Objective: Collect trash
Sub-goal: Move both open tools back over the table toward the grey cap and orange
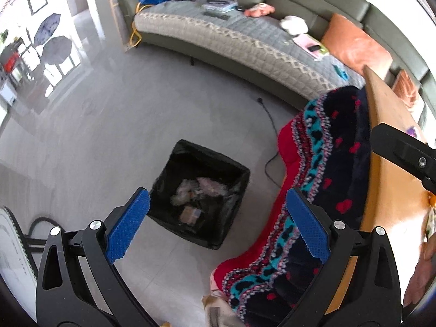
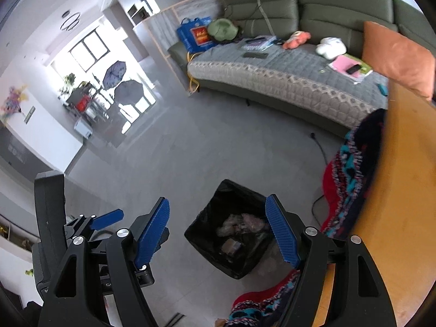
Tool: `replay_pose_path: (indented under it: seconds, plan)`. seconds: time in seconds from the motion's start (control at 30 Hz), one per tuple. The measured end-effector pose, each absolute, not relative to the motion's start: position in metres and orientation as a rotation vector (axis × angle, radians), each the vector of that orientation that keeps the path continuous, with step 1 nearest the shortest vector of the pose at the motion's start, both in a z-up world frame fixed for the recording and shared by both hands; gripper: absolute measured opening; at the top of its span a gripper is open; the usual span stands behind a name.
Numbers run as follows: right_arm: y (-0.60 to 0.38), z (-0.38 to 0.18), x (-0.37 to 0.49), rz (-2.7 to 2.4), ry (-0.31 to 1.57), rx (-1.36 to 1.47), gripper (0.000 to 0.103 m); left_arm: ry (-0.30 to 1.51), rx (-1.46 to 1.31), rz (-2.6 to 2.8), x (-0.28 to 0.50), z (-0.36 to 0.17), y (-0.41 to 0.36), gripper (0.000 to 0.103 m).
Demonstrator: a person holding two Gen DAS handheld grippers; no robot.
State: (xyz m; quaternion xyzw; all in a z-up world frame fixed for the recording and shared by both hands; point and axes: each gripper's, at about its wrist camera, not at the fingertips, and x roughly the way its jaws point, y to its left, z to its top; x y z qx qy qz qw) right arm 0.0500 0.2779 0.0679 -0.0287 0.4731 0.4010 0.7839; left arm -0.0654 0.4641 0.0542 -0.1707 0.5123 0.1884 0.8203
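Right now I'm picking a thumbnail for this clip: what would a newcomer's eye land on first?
Probably the black-lined bin on the pale floor, with crumpled wrappers in its bottom. Beside it hangs a loud red, teal and black blanket off the wooden table. In front, the blue-padded left gripper and right gripper stand open and empty above the bin.

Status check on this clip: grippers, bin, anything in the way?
Left gripper open, empty. Right gripper open, empty. Bin on floor below, trash inside. Blanket hangs off table beside bin, not over it.
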Motion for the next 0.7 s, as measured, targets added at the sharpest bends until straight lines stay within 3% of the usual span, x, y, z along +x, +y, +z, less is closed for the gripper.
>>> replay_pose_path:
  seconds: [0.7]
  plan:
    - [-0.021, 0.098, 0.114, 0.537, 0.919, 0.091, 0.074, 1.075, -0.187, 0.062, 0.052, 0.088, 0.196, 0.097]
